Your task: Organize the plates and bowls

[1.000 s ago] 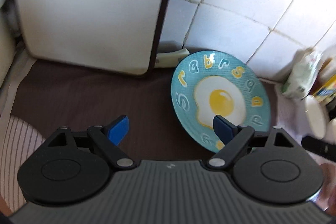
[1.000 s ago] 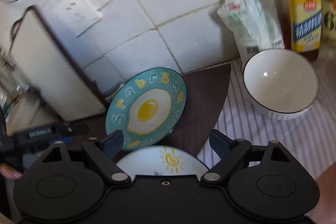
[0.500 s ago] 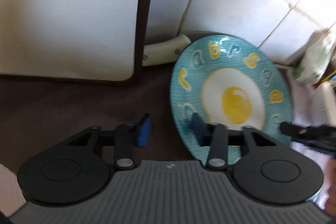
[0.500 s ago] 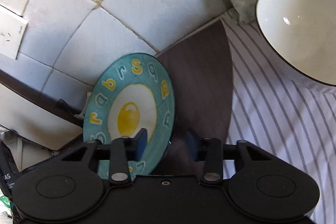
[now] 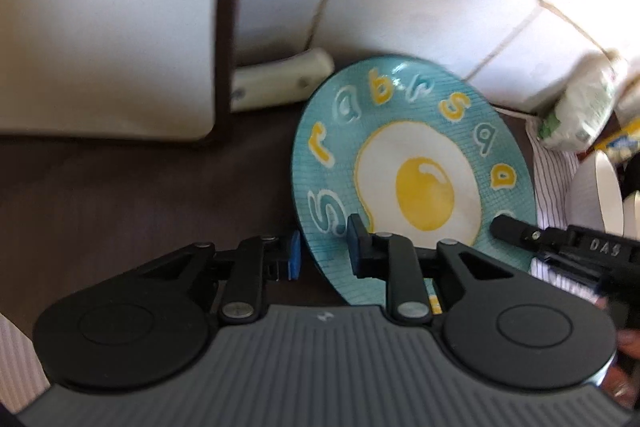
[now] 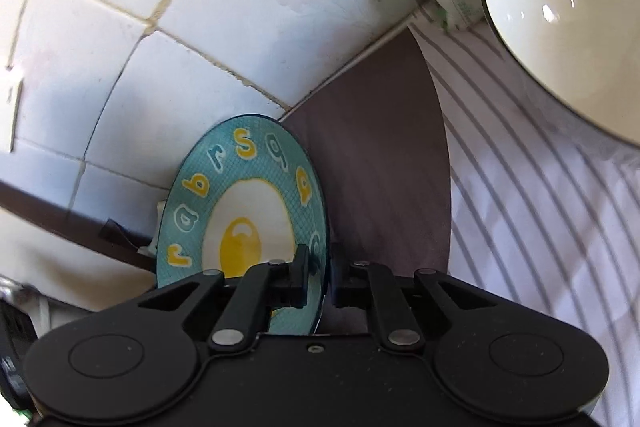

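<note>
A teal fried-egg plate (image 6: 256, 211) leans on the tiled wall (image 6: 248, 39) at lower centre, both rim edges pinched by the just-closing left claw (image 5: 324, 253) and clamped right claw (image 6: 318, 277); likely stiff, slick, breakable.

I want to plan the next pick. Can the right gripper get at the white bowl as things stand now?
Probably not yet. The right gripper is shut on the egg plate, which leans on the tiled wall. The white bowl sits unobstructed on the striped cloth, but the plate must go first.
</note>
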`<state>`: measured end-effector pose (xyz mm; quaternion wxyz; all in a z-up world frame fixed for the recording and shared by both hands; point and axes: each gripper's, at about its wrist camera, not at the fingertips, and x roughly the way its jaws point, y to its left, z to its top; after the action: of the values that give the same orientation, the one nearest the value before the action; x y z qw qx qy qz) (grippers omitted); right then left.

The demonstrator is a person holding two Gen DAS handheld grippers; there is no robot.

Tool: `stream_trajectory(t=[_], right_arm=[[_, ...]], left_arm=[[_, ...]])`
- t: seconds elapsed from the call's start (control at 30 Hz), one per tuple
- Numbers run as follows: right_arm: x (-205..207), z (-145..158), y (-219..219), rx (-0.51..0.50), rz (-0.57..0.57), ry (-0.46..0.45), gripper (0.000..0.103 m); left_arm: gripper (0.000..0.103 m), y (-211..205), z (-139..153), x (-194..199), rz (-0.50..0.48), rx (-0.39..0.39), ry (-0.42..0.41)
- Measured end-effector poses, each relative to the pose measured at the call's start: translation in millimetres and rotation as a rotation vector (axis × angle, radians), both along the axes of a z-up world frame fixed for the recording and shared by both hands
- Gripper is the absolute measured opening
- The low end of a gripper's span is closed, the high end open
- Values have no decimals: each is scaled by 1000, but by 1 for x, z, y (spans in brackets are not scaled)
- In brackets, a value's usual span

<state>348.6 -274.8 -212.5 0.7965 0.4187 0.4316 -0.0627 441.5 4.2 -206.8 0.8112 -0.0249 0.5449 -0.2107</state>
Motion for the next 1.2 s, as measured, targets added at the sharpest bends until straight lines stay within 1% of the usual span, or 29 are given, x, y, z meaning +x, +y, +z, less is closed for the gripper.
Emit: stream_trajectory(t=[0.03, 0.1, 0.17, 0.2, 0.27, 0.4, 0.5, 0.63, 0.77, 0.97, 1.07, 1.2], right_arm=[[-2, 4, 1, -14, 8, -5, 14], [-7, 16, -2, -13, 9, -43, 15], [-11, 27, -6, -4, 11, -41, 15], [-14, 34, -7, -17, 14, -58, 15], [-22, 49, -8, -33, 27, -90, 15], [-42, 80, -9, -42, 35, -120, 16], [-63, 103, -7, -45, 44, -147, 17], [-93, 127, -6, -49, 66, -188, 18], [-117, 140, 0, -49, 82, -203, 19], [-158, 149, 2, -54, 79, -208, 19], [-177, 154, 3, -75, 86, -204, 19], [-200, 153, 9, -92, 85, -193, 19]], left_arm=[[21, -2, 8, -4, -13, 7, -30], [21, -6, 21, -9, -31, 14, -38], [21, -8, 35, -17, -36, 1, -58], [21, -7, 42, -20, -37, -9, -67], [21, -5, 58, -28, -39, -17, -63], [21, -5, 88, -48, -45, -24, -62], [21, -5, 111, -64, -76, -32, -79], [21, 0, 136, -86, -84, -35, -82], [21, 1, 150, -108, -100, -28, -78], [21, -4, 165, -148, -142, -10, -87], [21, -4, 168, -161, -158, -9, -75], [21, -2, 160, -175, -167, -3, -42]])
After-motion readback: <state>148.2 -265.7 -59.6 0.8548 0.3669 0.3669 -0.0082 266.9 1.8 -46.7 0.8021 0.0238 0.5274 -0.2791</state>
